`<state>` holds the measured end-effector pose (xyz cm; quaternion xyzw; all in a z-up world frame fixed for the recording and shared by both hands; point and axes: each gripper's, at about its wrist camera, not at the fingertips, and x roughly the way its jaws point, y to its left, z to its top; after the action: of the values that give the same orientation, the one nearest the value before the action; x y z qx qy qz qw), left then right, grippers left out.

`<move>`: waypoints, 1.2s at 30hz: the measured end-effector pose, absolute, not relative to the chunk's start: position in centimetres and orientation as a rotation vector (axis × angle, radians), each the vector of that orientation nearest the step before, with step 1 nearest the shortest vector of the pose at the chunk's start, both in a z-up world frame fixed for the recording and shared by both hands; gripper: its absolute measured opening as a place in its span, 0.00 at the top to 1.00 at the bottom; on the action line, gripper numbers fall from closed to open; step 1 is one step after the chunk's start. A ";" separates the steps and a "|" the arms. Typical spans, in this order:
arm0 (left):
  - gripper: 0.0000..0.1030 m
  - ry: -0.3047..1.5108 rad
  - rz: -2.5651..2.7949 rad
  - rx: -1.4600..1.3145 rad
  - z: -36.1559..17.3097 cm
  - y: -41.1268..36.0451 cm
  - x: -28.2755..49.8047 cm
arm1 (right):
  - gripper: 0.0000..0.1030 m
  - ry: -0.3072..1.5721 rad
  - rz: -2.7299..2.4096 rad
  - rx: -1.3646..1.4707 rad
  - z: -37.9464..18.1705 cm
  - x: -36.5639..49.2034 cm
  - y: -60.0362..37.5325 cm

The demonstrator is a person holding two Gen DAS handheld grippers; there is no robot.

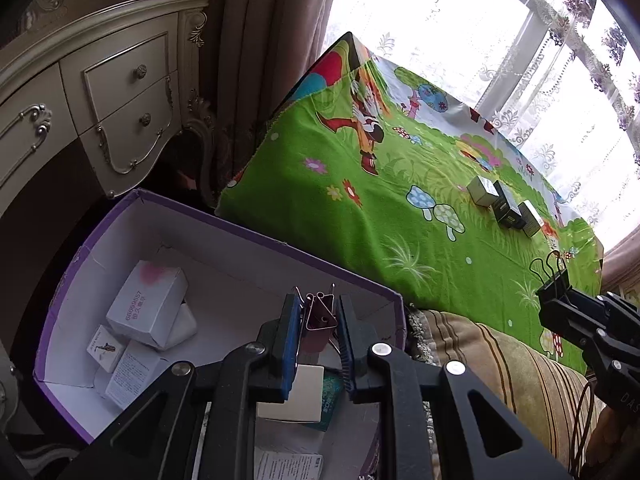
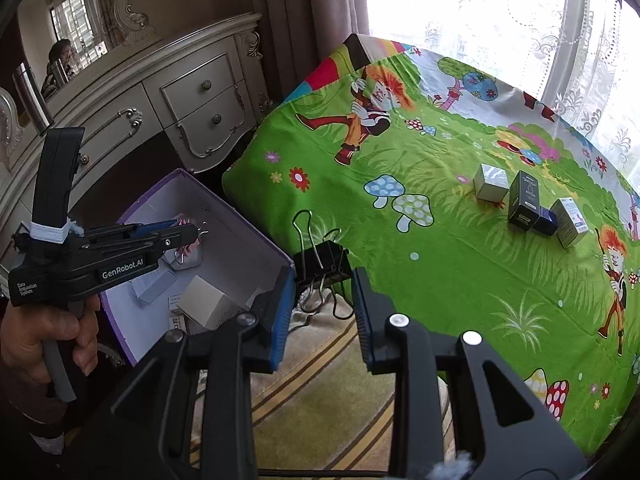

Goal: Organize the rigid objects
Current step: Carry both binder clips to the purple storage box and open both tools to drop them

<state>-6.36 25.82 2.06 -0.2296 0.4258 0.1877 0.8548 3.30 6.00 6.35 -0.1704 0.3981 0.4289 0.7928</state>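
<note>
Several cartons already lie in the purple box (image 1: 224, 240) at lower left, the left gripper (image 1: 319, 320) clamps a pink clip (image 1: 320, 316) over it, the right gripper (image 2: 323, 276) grips a black clip (image 2: 322, 260), and apparently four small boxes (image 2: 524, 200) wait at right.

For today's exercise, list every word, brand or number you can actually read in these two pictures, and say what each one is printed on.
"GenRobot.AI": side of the left gripper.
"Data Acquisition System": small print on its body, rear end.
"68699557": white box inside the purple box; the characters beneath are too blurred.
"DAS": partly cut off, on the right gripper.
Print on the small boxes on the cloth: too small.
</note>
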 end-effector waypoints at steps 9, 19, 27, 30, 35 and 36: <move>0.81 0.920 0.511 -0.504 0.6 27.9 -8.4 | 0.68 0.873 1.079 -0.494 5.0 -2.9 10.6; 0.68 0.945 0.588 -0.525 0.1 29.1 -9.0 | 0.65 0.851 1.179 -0.621 3.3 -7.0 12.6; 0.50 0.930 0.591 -0.504 0.9 28.5 -8.5 | 0.39 0.832 1.119 -0.600 3.9 -5.7 11.8; 0.49 0.933 0.581 -0.494 1.1 28.0 -8.0 | 0.37 0.833 1.097 -0.586 4.1 -5.0 11.4; 0.46 0.924 0.556 -0.484 1.7 27.0 -7.0 | 0.33 0.828 1.055 -0.554 4.5 -3.3 10.4; 0.44 0.921 0.549 -0.481 1.8 26.7 -6.7 | 0.33 0.828 1.044 -0.545 4.6 -2.9 10.1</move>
<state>-6.74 26.75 1.81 -0.2268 0.4343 0.2588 0.8325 -2.87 10.08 4.62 -0.2495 0.3792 0.4782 0.7518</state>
